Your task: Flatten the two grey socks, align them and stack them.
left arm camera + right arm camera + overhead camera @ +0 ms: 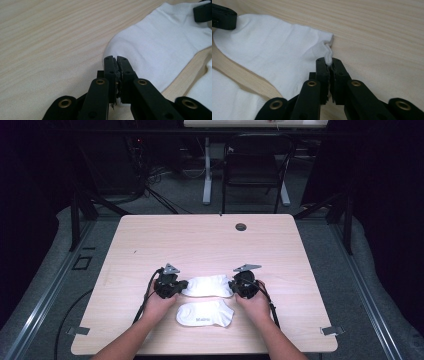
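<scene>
— Sock one, the far white ankle sock [207,285], is lying crosswise on the table [150,235], one end toward each hand?
— Yes. Left gripper [176,286] is pinching one end, right gripper [239,287] the bunched opposite edge; second sock [205,314] is probably lying untouched, nearer the person.

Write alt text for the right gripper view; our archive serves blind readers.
The right gripper is shut on a bunched edge of the white sock lying on the wooden table. The left gripper meets the sock's far end.
</scene>
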A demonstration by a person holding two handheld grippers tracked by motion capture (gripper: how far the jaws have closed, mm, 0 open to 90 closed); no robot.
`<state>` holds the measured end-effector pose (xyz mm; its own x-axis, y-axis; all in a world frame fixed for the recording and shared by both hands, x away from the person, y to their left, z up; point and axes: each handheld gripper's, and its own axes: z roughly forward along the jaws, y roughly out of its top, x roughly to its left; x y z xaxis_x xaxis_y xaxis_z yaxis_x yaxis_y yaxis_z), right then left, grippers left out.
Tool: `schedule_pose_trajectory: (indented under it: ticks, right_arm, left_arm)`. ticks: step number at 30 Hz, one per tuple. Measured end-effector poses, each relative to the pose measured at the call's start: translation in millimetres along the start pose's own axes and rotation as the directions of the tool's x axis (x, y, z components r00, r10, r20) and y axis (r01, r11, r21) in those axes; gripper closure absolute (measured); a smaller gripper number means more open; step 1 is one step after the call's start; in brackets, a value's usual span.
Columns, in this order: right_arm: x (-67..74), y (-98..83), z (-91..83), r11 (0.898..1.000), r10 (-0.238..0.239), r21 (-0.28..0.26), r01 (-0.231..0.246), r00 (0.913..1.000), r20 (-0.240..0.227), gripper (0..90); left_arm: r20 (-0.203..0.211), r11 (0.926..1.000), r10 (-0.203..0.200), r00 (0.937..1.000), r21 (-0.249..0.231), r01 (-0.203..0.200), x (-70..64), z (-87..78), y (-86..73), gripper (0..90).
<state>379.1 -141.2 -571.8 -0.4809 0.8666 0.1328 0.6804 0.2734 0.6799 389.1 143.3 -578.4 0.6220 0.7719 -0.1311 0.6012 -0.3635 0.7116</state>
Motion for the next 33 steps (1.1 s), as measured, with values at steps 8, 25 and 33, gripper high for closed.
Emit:
schedule_pose_trajectory:
  ticks: [8,25,33]
  right_arm:
    - [0.8,3.0,-9.2,0.999,0.024,-0.036,-0.025,0.9989,-0.040,86.0]
    - [9.0,14.7,-30.4,0.998,0.009,-0.068,-0.015,0.9949,-0.101,86.0]
    - [11.7,15.0,-42.1,0.998,0.004,-0.063,-0.012,0.9925,-0.122,86.0]
  left_arm:
    - [0.012,0.9997,-0.011,0.9999,-0.022,0.011,0.7,-7.0,1.2,87.4]
    - [0.048,0.9979,0.000,0.9988,-0.065,0.003,-2.5,-35.4,8.0,87.4]
    - [0.067,0.9974,0.019,0.9976,-0.071,-0.015,-7.7,-49.9,5.1,87.4]
